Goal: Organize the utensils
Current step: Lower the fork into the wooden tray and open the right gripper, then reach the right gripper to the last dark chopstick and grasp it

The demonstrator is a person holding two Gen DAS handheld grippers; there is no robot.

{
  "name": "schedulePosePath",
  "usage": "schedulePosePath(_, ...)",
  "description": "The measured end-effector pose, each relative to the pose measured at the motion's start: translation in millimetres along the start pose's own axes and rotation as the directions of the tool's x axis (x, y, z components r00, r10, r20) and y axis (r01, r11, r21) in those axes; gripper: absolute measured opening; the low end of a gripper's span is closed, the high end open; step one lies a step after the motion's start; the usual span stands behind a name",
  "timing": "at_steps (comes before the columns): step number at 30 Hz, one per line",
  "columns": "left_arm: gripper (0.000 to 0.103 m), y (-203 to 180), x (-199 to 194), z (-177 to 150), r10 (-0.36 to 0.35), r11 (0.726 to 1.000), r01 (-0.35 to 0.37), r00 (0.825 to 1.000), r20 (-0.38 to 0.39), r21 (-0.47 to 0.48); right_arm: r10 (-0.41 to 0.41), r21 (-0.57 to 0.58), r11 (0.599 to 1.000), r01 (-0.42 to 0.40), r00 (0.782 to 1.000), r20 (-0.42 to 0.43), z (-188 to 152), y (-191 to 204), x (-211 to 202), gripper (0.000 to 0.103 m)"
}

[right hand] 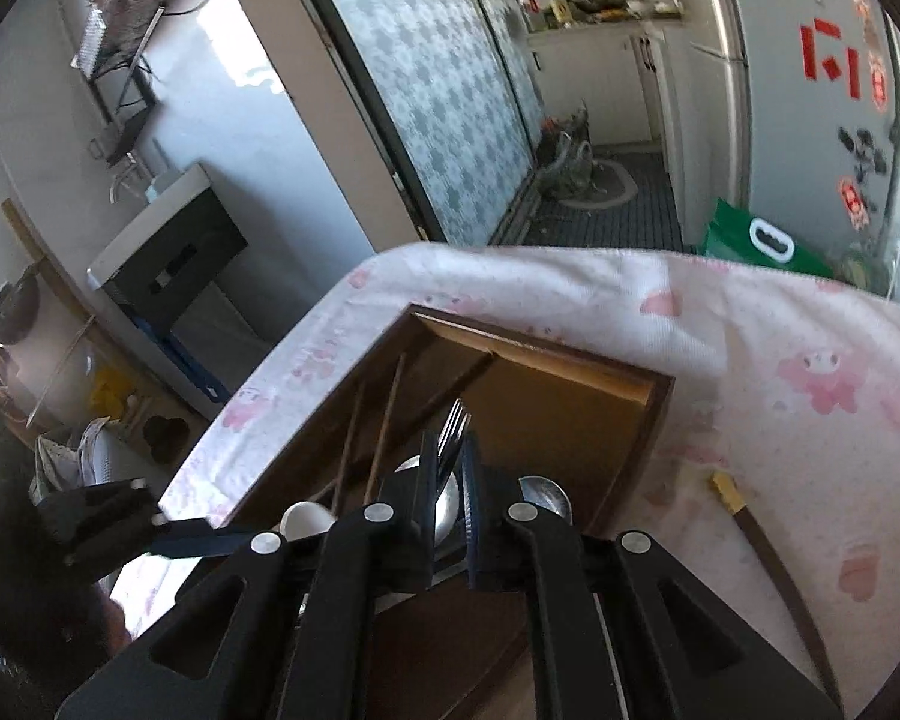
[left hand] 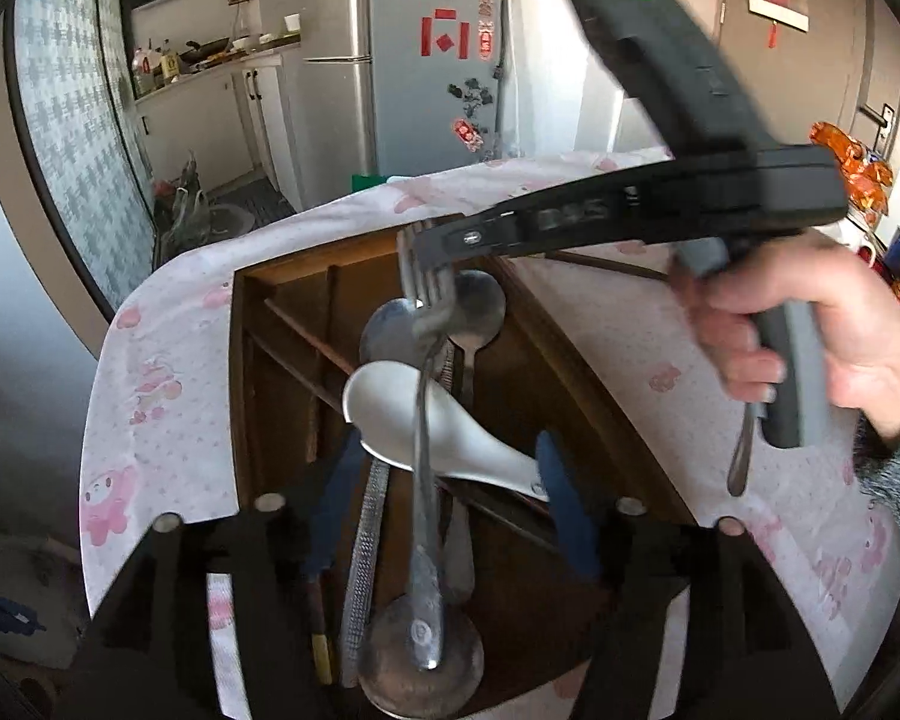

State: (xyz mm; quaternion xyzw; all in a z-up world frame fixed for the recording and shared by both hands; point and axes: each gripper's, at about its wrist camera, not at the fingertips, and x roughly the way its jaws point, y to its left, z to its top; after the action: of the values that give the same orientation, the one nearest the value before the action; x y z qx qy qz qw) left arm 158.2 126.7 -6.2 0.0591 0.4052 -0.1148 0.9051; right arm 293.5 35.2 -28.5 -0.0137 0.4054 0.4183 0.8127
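A brown wooden utensil tray (left hand: pixel 252 360) with dividers lies on a pink-patterned tablecloth. It holds a white ceramic spoon (left hand: pixel 402 414), steel spoons (left hand: pixel 480 306), a ladle (left hand: pixel 420 654) and chopsticks. My right gripper (left hand: pixel 426 252) is shut on a steel fork (left hand: pixel 429 324), held above the tray, its handle hanging down; the fork tines (right hand: pixel 453 432) stick out between the right fingers (right hand: pixel 450 480). My left gripper (left hand: pixel 444 492) hovers open above the tray, blue pads on either side of the white spoon's handle, holding nothing.
One chopstick (right hand: pixel 762 540) lies on the cloth right of the tray (right hand: pixel 630 396). A steel utensil handle (left hand: pixel 741 456) shows behind the right hand. A fridge (left hand: pixel 426 60) and kitchen counter stand beyond the table edge (right hand: pixel 510 252).
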Motion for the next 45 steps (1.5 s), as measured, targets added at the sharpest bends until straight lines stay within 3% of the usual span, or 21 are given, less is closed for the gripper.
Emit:
schedulePosePath(2,0.069,-2.4,-2.6,-0.9,-0.003,1.000,0.003,1.000,0.002,0.003,-0.007,0.000,1.000,0.007,1.000,-0.001,-0.8,1.1,3.5,0.013)
schedulePosePath(4,0.072,-4.0,-4.6,-2.0,-0.012,1.000,0.012,1.000,0.005,0.000,-0.001,0.005,1.000,0.001,1.000,-0.002,-1.7,2.1,1.6,0.039)
schedulePosePath(6,0.073,-8.6,-4.1,-2.4,-0.026,1.000,0.026,1.000,0.000,-0.001,0.002,-0.003,1.000,-0.002,1.000,0.014,-3.2,4.0,-9.7,0.054)
schedulePosePath(10,0.077,-22.9,-0.9,-1.8,-0.027,0.999,0.027,1.000,0.002,0.030,-0.007,-0.025,1.000,0.008,1.000,0.026,-8.1,0.3,-43.0,0.055)
schedulePosePath(14,0.077,-38.2,6.1,1.7,-0.067,0.997,0.067,0.998,-0.006,0.029,-0.085,-0.047,0.995,0.086,0.996,0.022,-18.7,-17.4,-82.7,0.055)
schedulePosePath(23,0.078,-85.9,15.6,12.1,-0.153,0.986,0.154,0.988,-0.011,0.066,-0.257,-0.053,0.966,0.254,0.965,-0.046,-85.5,-89.1,-156.5,0.055)
schedulePosePath(32,0.081,-134.4,26.8,18.6,-0.200,0.971,0.203,0.979,-0.039,0.125,-0.294,-0.067,0.955,0.288,0.949,-0.115,-139.8,-127.3,-169.5,0.055)
schedulePosePath(43,0.081,-154.3,43.6,25.9,-0.205,0.966,0.213,0.976,-0.070,0.146,-0.280,-0.109,0.957,0.268,0.952,-0.124,-140.5,-140.3,-150.0,0.051)
schedulePosePath(45,0.081,-154.8,45.2,27.4,-0.206,0.966,0.214,0.976,-0.071,0.146,-0.313,-0.155,0.943,0.293,0.941,-0.126,-141.3,-136.3,-148.4,0.042)
